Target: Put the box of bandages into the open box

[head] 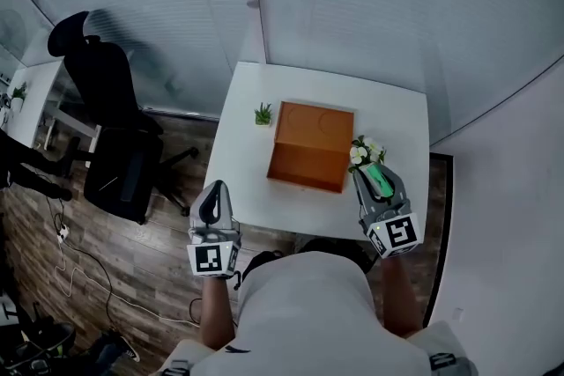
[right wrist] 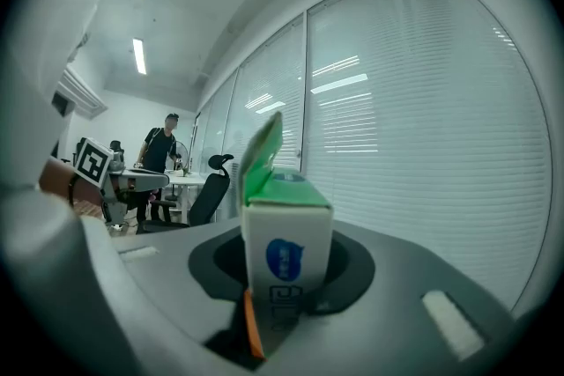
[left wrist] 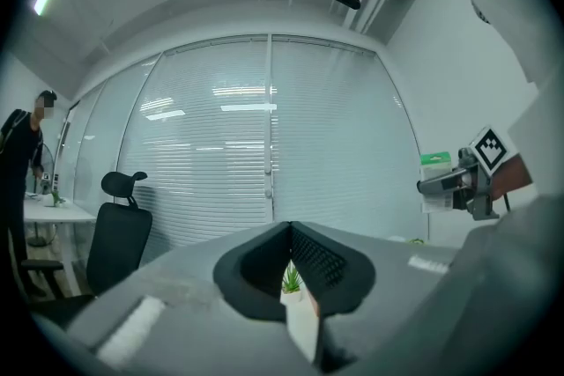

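An open brown cardboard box sits on the middle of a white table. My right gripper hovers just off the brown box's right front corner. It is shut on a white and green box of bandages, which stands upright between the jaws with its green flap raised. My left gripper hangs at the table's left front edge, off to the brown box's left, shut with nothing in it. In the left gripper view its fingertips meet, and the right gripper shows off to the right.
A small green plant stands left of the brown box and a bunch of white flowers at its right edge. A black office chair is on the wooden floor to the left. Blinds and a wall lie behind the table.
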`<state>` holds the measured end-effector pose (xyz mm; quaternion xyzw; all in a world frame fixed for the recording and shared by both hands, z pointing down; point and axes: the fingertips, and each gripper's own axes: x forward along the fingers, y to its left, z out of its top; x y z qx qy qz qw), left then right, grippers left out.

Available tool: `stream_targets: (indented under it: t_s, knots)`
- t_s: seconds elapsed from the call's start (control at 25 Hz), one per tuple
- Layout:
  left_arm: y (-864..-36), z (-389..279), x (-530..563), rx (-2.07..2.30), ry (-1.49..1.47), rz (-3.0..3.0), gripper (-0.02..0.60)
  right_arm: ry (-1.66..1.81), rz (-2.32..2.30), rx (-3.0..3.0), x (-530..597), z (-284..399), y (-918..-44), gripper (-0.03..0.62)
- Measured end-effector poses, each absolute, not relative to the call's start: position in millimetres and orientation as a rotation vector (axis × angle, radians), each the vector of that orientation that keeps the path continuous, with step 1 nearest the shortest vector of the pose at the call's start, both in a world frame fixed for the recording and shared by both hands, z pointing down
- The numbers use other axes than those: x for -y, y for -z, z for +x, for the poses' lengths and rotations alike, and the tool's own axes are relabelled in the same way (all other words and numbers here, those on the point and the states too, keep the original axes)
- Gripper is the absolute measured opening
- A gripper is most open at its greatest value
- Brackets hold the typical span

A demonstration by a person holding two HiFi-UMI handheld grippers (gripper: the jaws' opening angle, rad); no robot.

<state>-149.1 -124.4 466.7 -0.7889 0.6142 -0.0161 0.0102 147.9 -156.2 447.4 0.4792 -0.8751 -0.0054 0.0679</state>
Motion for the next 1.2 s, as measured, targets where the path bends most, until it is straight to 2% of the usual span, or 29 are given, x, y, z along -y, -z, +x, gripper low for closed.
stream_targets:
  t_s: [0.48, 0.72, 1.0, 1.2]
  knots:
    - [-472, -155, 146, -1.964, 0.11, -2.417, 0.006, 0.029, 1.384, 2.564, 192, 146, -475, 0.097]
    - [-474, -166, 151, -1.951, 0.117, -2.421, 0.006, 0.059, 1.437, 2.321, 217, 143, -514, 0.095]
    - [-476, -178, 144, -1.949, 0.129, -2.42, 0.006, 0.541, 1.297, 1.796, 240, 135, -562, 0.094]
    - [-479, -191, 136, -1.965, 0.139, -2.408, 0.006, 0.648, 1.09, 1.635, 244, 112, -614, 0.094]
